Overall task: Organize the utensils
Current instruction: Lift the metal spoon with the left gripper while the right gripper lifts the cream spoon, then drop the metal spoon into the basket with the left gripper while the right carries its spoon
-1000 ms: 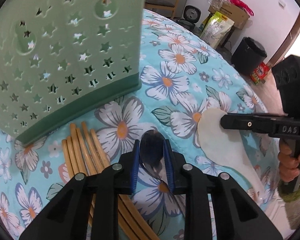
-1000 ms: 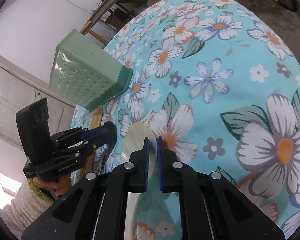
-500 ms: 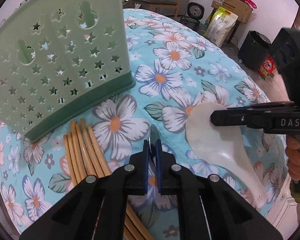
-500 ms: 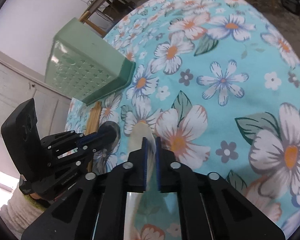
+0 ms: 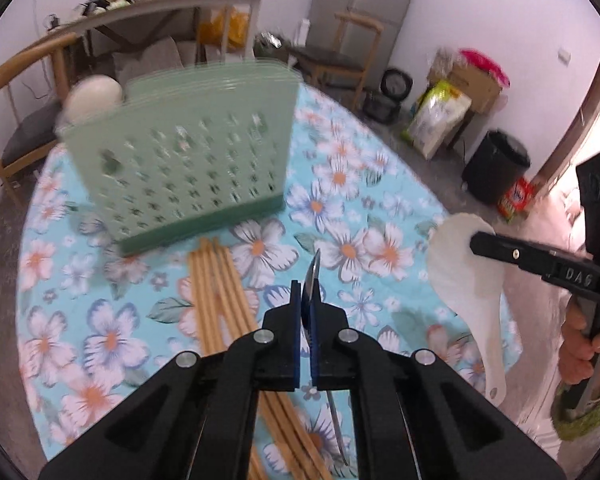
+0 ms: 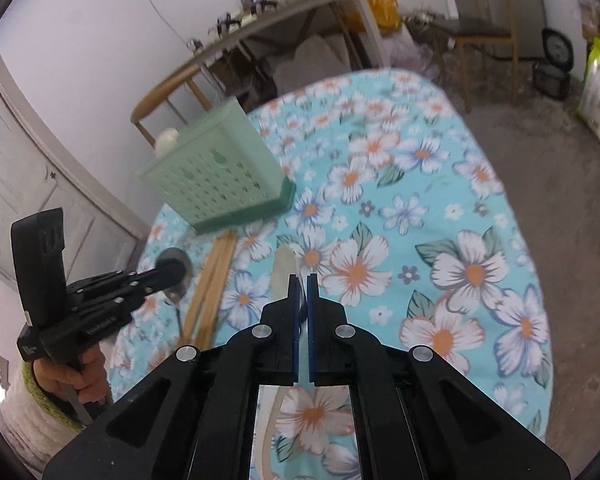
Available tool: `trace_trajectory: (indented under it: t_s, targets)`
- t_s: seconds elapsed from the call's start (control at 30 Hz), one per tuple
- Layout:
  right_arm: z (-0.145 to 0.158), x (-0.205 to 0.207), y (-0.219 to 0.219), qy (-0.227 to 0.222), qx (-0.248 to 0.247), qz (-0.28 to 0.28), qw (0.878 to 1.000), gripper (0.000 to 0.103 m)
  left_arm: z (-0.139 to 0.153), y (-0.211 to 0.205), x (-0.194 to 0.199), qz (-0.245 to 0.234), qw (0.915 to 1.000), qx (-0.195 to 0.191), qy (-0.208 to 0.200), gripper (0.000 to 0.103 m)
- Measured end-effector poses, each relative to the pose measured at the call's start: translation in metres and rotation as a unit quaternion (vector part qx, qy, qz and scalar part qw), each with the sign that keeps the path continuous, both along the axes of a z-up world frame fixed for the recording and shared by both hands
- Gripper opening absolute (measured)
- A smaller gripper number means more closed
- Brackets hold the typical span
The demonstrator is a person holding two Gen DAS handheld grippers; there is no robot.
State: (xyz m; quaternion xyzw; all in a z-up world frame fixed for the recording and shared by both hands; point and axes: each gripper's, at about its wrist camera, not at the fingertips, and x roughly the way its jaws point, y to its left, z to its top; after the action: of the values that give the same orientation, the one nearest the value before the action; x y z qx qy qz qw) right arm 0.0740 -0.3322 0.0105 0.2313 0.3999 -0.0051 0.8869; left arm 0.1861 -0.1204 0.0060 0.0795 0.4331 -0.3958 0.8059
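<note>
My left gripper (image 5: 306,296) is shut on a metal spoon (image 5: 312,276), held edge-on above the floral tablecloth; the spoon also shows in the right wrist view (image 6: 176,268). My right gripper (image 6: 303,284) is shut on a white rice paddle (image 6: 282,270), seen in the left wrist view (image 5: 466,272) lifted off the table at the right. A green perforated utensil basket (image 5: 188,164) stands at the table's back left with a white utensil (image 5: 94,96) in it. Several wooden chopsticks (image 5: 220,300) lie in front of the basket.
The round table (image 6: 440,208) has a floral cloth. Wooden chairs (image 5: 356,56), a black bin (image 5: 496,168), bags and boxes stand on the floor beyond it. A long shelf table (image 6: 284,16) is at the back wall.
Both grippers have risen and pulled back from the table, lifting the spoon and the rice paddle. The left gripper closed on the spoon before lifting. The basket now looks farther away.
</note>
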Motion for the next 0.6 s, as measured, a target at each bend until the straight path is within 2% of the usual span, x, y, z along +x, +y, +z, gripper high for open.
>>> trace_trajectory:
  t_s: [0.2, 0.3, 0.37, 0.43, 0.53, 0.6]
  targets:
    - [0.013, -0.027, -0.002, -0.030, 0.003, -0.031, 0.999, 0.002, 0.051, 0.032, 0.004, 0.027, 0.9973, -0.059, -0.034, 0.003]
    - [0.015, -0.038, -0.007, -0.042, 0.023, -0.044, 0.998, 0.002, 0.084, 0.036, 0.012, 0.035, 0.9932, -0.093, -0.060, 0.003]
    - [0.016, -0.042, -0.012, -0.050, 0.037, -0.050, 0.997, 0.002, 0.113, 0.039, 0.021, 0.046, 0.9866, -0.129, -0.088, 0.003]
    - [0.017, -0.043, -0.015, -0.050, 0.040, -0.049, 0.997, 0.002, 0.137, 0.041, 0.034, 0.067, 0.9766, -0.171, -0.112, 0.003]
    - [0.018, -0.040, -0.018, -0.051, 0.045, -0.042, 0.997, 0.002, 0.160, 0.042, 0.056, 0.098, 0.9585, -0.230, -0.137, 0.003]
    - [0.018, -0.039, -0.019, -0.052, 0.051, -0.039, 0.997, 0.002, 0.169, 0.037, 0.074, 0.119, 0.9482, -0.248, -0.159, 0.003]
